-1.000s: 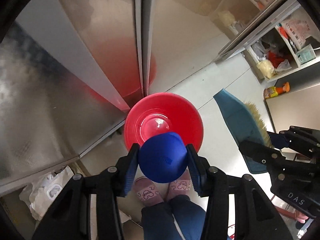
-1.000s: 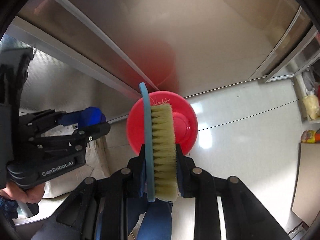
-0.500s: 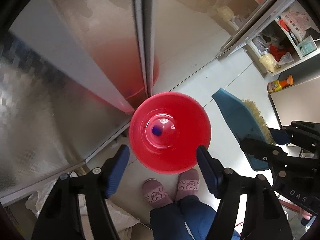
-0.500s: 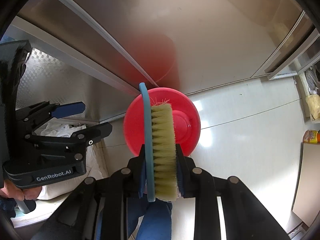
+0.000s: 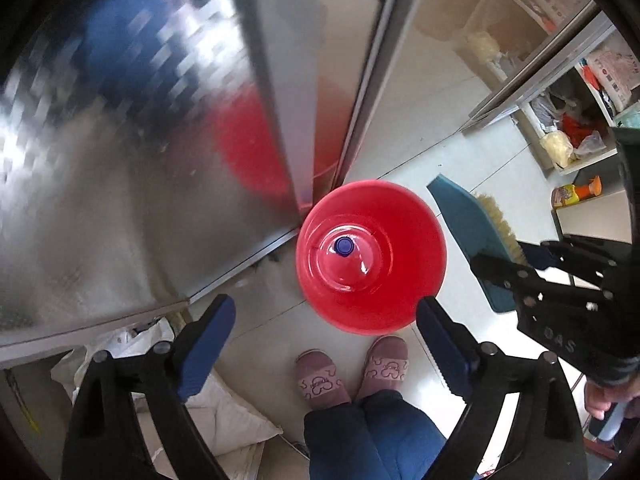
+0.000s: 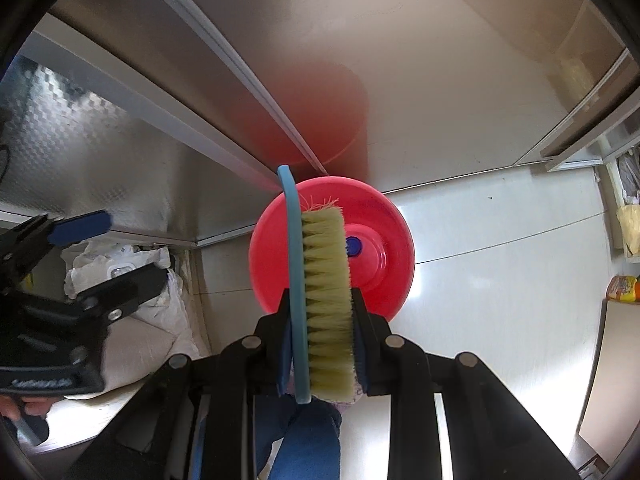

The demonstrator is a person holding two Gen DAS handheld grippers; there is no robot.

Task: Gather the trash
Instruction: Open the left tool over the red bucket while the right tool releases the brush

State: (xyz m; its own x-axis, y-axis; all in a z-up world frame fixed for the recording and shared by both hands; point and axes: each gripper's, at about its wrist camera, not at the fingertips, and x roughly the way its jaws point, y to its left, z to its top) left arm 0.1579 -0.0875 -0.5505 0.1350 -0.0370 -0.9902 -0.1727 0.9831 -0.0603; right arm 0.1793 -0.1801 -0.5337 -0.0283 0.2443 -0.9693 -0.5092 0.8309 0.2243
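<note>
Now the left gripper [image 5: 324, 334], fingers just spread wide and empty, hangs over the round red plastic bin [image 5: 371, 256]; the small blue bottle cap [image 5: 344, 245] lies on its bottom at ten o'clock of centre. The right gripper [image 6: 320, 336] clamps a blue-backed bristle brush [image 6: 320, 280].

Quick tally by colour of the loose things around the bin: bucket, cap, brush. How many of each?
Red: 1, the bucket
Blue: 2, the cap lying in the bucket, and the brush clamped in the right tool
Total: 3

"DAS" on right gripper [image 5: 556, 344]
</note>
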